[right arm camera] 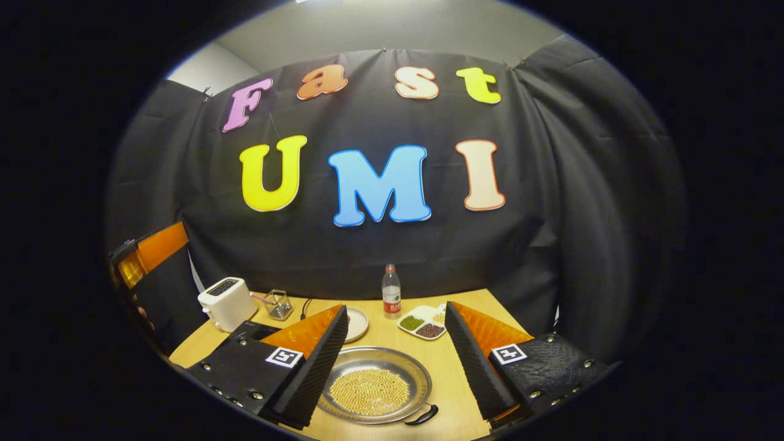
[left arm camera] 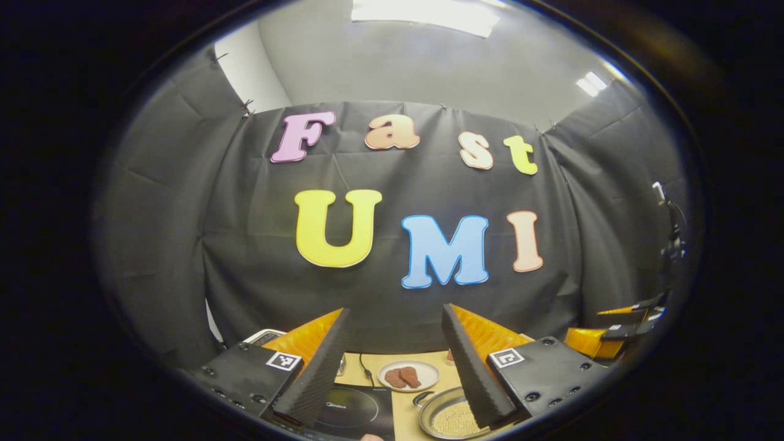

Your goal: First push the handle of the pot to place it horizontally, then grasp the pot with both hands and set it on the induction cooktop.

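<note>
A shallow metal pot point(right arm camera: 362, 362) holding yellow beans sits on the wooden table, low between the fingers of my right gripper point(right arm camera: 397, 308), which is open and above it. The pot's dark handle point(right arm camera: 422, 416) points toward the near right. In the left gripper view the pot point(left arm camera: 430, 419) lies at the bottom right with its handle point(left arm camera: 422, 397) at its left rim, partly behind a finger. The black induction cooktop point(left arm camera: 358, 409) lies left of it. My left gripper point(left arm camera: 395, 311) is open, high above the table, holding nothing.
A plate of brown pieces point(left arm camera: 407, 375) stands behind the cooktop. Along the back of the table are a white toaster point(right arm camera: 226, 301), a wire basket point(right arm camera: 278, 304), a bottle point(right arm camera: 391, 291) and a divided dish point(right arm camera: 422, 323). The other gripper point(left arm camera: 615, 334) shows at far right.
</note>
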Demonstrator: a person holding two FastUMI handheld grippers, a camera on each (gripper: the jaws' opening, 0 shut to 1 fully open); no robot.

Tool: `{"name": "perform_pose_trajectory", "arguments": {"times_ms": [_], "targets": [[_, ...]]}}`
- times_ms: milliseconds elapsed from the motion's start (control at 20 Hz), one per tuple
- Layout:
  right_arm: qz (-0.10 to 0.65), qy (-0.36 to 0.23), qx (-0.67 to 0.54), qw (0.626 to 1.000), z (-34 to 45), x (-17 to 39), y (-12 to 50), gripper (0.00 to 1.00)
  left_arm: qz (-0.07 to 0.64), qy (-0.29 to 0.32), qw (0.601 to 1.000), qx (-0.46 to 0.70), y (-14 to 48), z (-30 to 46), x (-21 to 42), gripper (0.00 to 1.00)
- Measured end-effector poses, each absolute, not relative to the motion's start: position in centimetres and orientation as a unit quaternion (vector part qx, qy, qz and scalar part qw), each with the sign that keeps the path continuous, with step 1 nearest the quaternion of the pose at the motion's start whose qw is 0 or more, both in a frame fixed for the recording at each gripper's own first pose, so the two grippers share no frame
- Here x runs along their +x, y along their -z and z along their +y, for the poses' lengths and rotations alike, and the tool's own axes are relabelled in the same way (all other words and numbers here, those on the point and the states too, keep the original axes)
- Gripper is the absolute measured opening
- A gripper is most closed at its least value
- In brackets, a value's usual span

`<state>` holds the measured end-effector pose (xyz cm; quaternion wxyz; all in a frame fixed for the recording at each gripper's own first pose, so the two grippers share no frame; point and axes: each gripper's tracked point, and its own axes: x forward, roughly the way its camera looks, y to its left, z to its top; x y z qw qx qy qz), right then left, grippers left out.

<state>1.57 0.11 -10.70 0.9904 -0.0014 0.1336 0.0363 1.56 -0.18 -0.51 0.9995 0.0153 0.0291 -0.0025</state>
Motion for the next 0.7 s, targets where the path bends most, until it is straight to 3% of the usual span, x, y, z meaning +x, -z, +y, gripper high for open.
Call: {"name": "perform_pose_trajectory", "arguments": {"times_ms": [50,200,300,350,450,500,550,600,650,700], "targets": [[0.152,-0.041,-0.003,0.987,0.1,1.4,12.1,0.94,0.035,0.003,0.999,0.016,1.7,0.0,1.9,0.99],[0.209,-0.055,-0.011,0.976,0.3,0.7,16.1,0.71,0.044,0.005,0.999,0.021,2.5,-0.6,2.2,0.99],[0.245,-0.054,-0.019,0.968,0.0,-0.2,18.0,0.64,0.046,0.004,0.999,0.021,2.7,-0.5,2.2,0.99],[0.262,-0.067,-0.013,0.963,0.7,-0.2,19.4,0.53,0.049,0.003,0.999,0.022,3.1,-0.4,2.2,0.99],[0.308,-0.076,-0.012,0.948,1.4,-1.3,22.0,0.48,0.056,0.001,0.998,0.022,3.7,-0.2,2.3,0.99],[0.325,-0.065,-0.012,0.943,0.3,-1.4,22.6,0.36,0.058,0.0,0.998,0.021,3.8,-0.2,2.3,0.95],[0.342,-0.077,0.002,0.937,1.1,-1.2,24.4,0.23,0.06,-0.003,0.998,0.022,4.1,0.0,2.4,0.99],[0.364,-0.087,0.012,0.927,1.7,-1.8,25.5,0.18,0.061,-0.006,0.998,0.023,4.1,0.4,2.6,0.95],[0.385,-0.094,0.016,0.918,1.7,-2.3,26.7,0.21,0.062,-0.008,0.998,0.023,4.3,0.5,2.6,0.95],[0.404,-0.105,0.025,0.908,1.9,-3.1,27.9,0.14,0.065,-0.01,0.998,0.023,4.5,0.7,2.7,0.99]]}}
